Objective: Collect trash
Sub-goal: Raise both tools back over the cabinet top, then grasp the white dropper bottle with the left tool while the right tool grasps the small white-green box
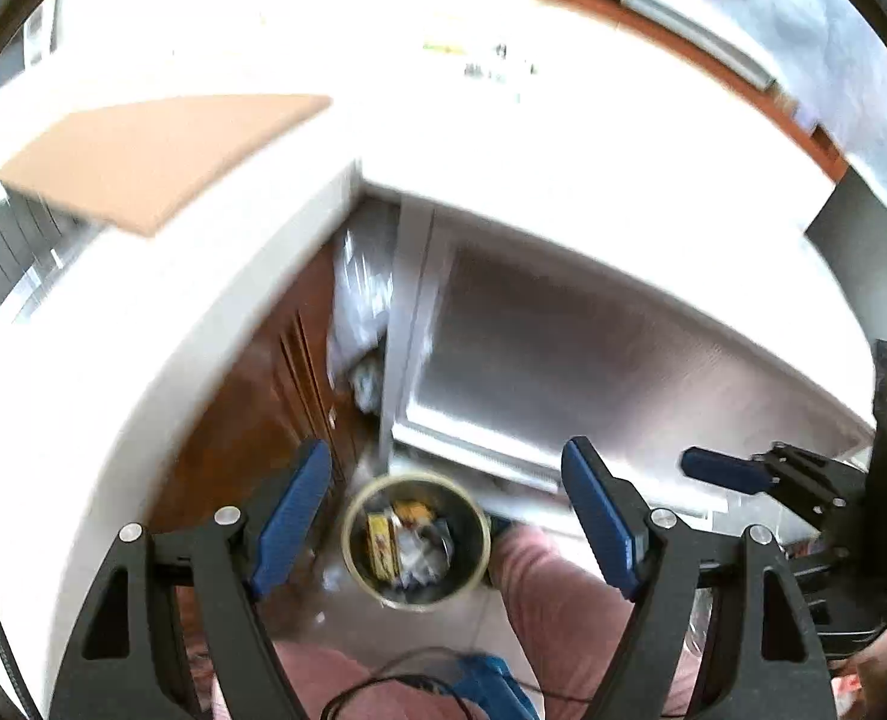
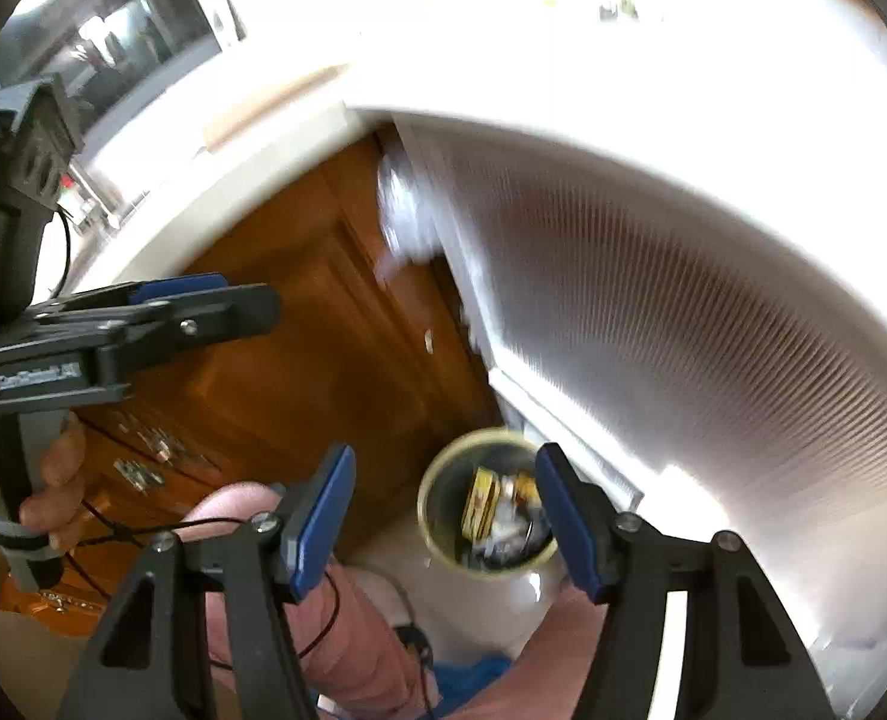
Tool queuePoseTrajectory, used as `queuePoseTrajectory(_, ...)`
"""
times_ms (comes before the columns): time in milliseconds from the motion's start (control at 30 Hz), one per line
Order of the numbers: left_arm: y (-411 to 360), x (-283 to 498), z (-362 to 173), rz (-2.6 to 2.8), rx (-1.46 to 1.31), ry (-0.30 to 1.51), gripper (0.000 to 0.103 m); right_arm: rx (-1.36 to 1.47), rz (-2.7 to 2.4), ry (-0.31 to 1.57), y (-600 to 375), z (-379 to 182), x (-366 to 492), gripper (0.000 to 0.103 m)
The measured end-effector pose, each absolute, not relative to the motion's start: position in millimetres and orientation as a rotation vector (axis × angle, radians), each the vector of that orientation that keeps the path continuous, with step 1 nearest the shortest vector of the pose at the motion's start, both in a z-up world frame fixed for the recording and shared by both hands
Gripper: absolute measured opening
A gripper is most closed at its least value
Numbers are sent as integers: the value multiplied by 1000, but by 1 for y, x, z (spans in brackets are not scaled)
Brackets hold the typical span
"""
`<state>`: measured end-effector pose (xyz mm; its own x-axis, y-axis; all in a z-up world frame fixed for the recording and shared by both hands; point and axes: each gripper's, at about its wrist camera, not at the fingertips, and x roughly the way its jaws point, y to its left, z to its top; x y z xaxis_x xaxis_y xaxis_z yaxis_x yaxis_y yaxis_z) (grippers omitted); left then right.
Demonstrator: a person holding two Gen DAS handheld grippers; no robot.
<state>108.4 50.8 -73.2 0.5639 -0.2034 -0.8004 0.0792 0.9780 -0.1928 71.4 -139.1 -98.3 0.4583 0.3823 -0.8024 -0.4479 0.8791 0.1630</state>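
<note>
We look down on a round bin standing on the pale floor in the corner where a brown cabinet meets a white appliance front, with our left gripper and right gripper both held well above it, jaws wide and nothing between them. The trash already lies inside the bin: a yellow carton standing on edge beside crumpled white paper or wrap. We judge all of it light and soft, the carton stiff enough to be pinched across its flat faces, the crumpled pieces likely to crush and spring back, so a hold on a thick fold would serve better than a loose edge. The bin itself looks thin-walled and light; its rim is the obvious place to take it, though it could tip if pulled from one side. Much is hard to read: both views are smeared by motion, the desk above is blown out to white, and what sits on it, beyond a tan board, cannot be made out. A white bag-like mass is wedged in the gap behind the bin, its contents unclear. Pink-clad legs and cables cover the lower floor, so any stray scraps there are hidden from us.
</note>
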Motion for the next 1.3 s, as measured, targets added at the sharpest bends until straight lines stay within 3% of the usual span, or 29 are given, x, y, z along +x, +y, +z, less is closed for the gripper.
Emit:
queuePoseTrajectory(300, 42, 153, 11, -213, -107, 832, 78, -51, 422, 700, -158, 8, 94, 63)
queuePoseTrajectory(500, 25, 215, 36, -228, -81, 804, 78, 66, 354, 667, -186, 31, 151, 63)
queuePoseTrajectory(733, 5, 301, 23, -213, -97, 857, 76, 156, 294, 671, -214, 35, 220, 56)
queuePoseTrajectory(1133, -23, 406, -31, -205, -184, 1019, 62, 190, 269, 717, -224, 19, 305, 50)
queuePoseTrajectory(1300, -38, 426, -43, -207, -184, 1061, 37, 168, 287, 719, -218, 20, 330, 50)
